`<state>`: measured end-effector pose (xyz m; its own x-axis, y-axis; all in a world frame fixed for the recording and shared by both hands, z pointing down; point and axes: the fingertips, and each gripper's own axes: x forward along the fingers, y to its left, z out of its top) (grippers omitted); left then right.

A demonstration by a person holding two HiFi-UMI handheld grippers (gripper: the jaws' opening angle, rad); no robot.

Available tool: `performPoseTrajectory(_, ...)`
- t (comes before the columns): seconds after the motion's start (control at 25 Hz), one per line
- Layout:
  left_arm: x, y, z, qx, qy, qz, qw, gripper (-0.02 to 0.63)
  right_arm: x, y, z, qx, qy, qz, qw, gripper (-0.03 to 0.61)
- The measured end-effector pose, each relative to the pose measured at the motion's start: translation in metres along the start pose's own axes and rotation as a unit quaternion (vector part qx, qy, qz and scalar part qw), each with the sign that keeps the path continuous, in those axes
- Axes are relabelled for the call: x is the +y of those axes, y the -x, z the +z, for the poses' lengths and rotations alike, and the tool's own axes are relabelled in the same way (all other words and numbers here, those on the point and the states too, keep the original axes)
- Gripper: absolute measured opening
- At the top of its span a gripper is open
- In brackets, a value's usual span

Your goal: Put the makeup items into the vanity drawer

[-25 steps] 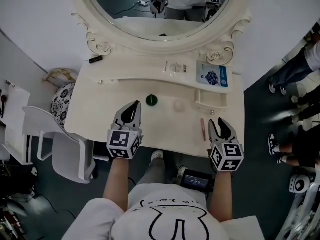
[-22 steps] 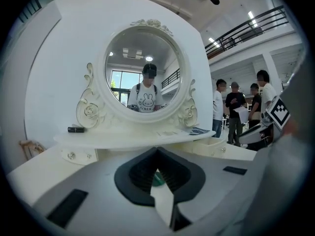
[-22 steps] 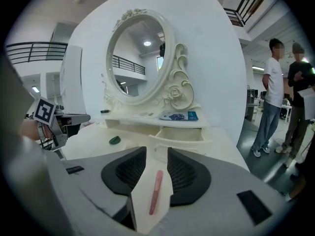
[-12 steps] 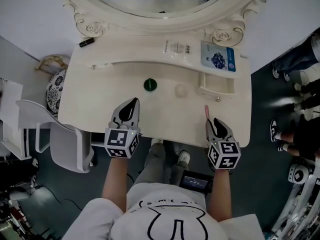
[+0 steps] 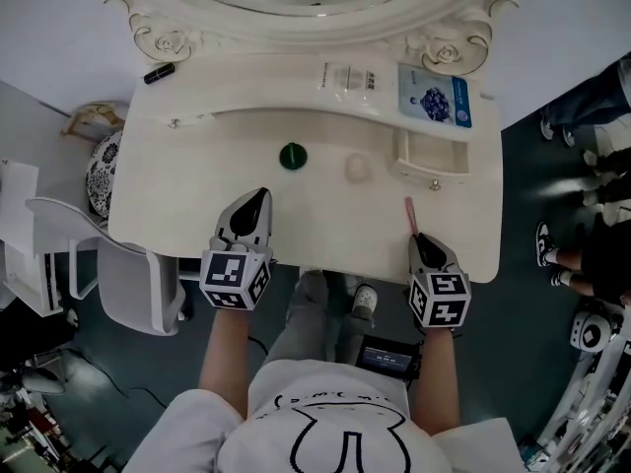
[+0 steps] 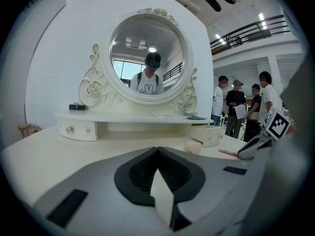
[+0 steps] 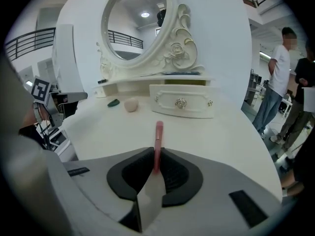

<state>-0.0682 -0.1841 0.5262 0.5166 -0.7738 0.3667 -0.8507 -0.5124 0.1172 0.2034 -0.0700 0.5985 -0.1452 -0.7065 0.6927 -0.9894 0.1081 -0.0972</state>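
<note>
A moment ago your right gripper [image 5: 422, 246] was wide open beside the pink stick [image 5: 409, 215]. Now its jaws are closing and they pinch the near end of the stick. The stick lies on the table [image 5: 187, 190], near the open drawer [image 5: 431, 177]. You look ready to lift it in. Your left gripper [image 5: 251, 211] is pressed together and holds nothing.

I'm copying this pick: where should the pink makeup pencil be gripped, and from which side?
Grip the pink makeup pencil at its near end, from the front edge of the vanity: it is slim and lies flat, pointing away. The right gripper has its jaws closing on that end.
</note>
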Motion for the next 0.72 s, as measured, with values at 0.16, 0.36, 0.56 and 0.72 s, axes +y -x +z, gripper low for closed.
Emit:
performPoseTrajectory(0.16,-0.001,-0.002,0.001,-0.001,0.0,0.001,1.0,0.014,0.0,-0.001,0.001,0.001,-0.009,0.008,1.0,0.051)
performPoseTrajectory(0.36,-0.002,-0.003,0.012,-0.009,0.001,0.002,1.0,0.014,0.002,0.002,0.014,-0.01,-0.007,0.016,1.0,0.051)
performPoseTrajectory(0.56,-0.002,-0.001,0.028,-0.026,-0.001,0.004,0.9997,0.014,0.002,0.009,0.035,-0.03,0.0,0.02,0.999,0.051)
performPoseTrajectory(0.72,-0.001,0.003,0.049,-0.045,-0.003,0.007,0.9989,0.014,0.002,0.022,0.061,-0.056,0.009,0.02,0.998,0.049)
